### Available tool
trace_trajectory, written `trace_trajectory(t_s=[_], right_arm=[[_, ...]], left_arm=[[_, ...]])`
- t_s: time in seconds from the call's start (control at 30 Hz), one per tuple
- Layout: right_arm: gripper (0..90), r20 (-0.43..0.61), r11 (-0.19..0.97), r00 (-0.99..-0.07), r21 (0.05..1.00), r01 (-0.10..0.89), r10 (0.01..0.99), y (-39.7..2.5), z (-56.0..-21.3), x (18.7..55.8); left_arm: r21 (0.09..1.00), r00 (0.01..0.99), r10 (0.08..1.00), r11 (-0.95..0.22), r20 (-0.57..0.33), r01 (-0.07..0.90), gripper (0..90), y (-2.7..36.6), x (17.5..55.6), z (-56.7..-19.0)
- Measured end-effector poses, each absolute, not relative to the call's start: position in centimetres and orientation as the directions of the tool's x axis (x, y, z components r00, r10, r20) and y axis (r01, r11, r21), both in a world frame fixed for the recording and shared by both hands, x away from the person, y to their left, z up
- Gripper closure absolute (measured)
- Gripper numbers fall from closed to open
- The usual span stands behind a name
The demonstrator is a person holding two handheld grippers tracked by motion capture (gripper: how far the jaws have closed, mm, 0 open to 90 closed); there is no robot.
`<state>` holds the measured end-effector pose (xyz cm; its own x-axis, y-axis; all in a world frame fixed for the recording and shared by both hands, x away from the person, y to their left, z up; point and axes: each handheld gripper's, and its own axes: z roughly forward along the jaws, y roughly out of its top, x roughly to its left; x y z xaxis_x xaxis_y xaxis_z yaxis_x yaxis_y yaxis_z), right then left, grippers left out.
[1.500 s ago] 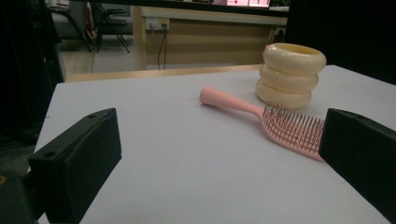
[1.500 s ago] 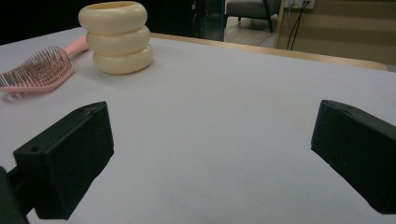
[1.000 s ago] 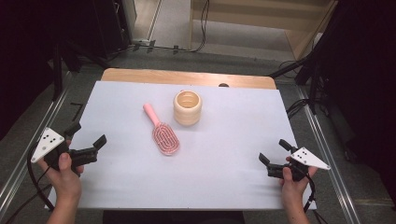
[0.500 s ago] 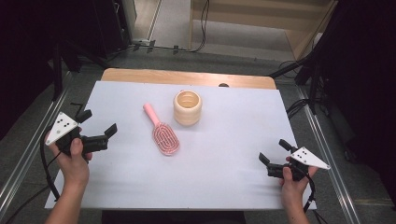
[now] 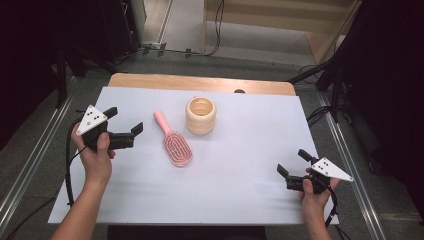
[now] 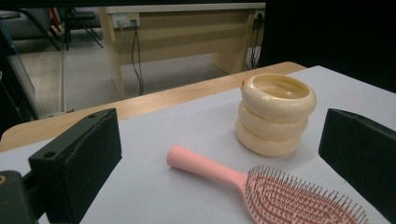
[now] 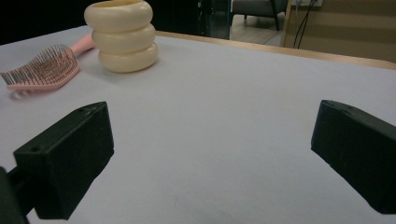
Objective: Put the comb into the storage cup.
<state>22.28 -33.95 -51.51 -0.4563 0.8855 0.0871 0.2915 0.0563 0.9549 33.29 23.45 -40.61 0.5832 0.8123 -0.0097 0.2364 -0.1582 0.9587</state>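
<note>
A pink hairbrush [image 5: 172, 140] lies bristles up on the white table sheet [image 5: 240, 165], its handle pointing to the far left. Just right of the handle stands a cream ribbed cup [image 5: 200, 115], upright. My left gripper [image 5: 125, 120] is open and hovers a short way left of the brush, aimed at it. In the left gripper view the brush [image 6: 261, 186] and the cup [image 6: 275, 114] lie between and beyond the jaws. Near the front right, my right gripper [image 5: 292, 162] is open and holds nothing. Its view shows the cup [image 7: 122, 37] and the brush [image 7: 44, 67] far off.
A wooden table edge [image 5: 200, 82] runs along the far side of the sheet. Metal rails [image 5: 30, 165] flank the table left and right. Cables and a desk stand on the floor beyond.
My left gripper has moved forward and to the right, closer to the brush handle. The right gripper, brush and cup have stayed put.
</note>
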Motion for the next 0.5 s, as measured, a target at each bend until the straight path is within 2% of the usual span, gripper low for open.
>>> trace_trajectory(t_s=[0.23,0.27,0.33,0.5], right_arm=[[0.0,0.092,0.053,-0.46,0.955,0.292,0.883,-34.0,-51.5,22.3],[0.0,0.093,0.052,-0.46,0.955,0.294,0.883,-34.0,-51.5,22.3],[0.0,0.091,0.054,-0.46,0.955,0.292,0.883,-34.0,-51.5,22.3],[0.0,0.093,0.054,-0.457,0.953,0.298,0.884,-33.9,-51.5,22.3]], left_arm=[[0.95,0.581,0.813,-0.155,-0.034,0.272,0.0,22.9,34.9,-40.5],[0.948,0.582,0.812,-0.153,-0.042,0.281,2.6,22.9,35.1,-40.5],[0.941,0.574,0.818,-0.156,-0.048,0.301,13.5,22.7,35.6,-40.5],[0.923,0.577,0.815,-0.177,-0.056,0.34,14.8,22.3,36.8,-41.0]])
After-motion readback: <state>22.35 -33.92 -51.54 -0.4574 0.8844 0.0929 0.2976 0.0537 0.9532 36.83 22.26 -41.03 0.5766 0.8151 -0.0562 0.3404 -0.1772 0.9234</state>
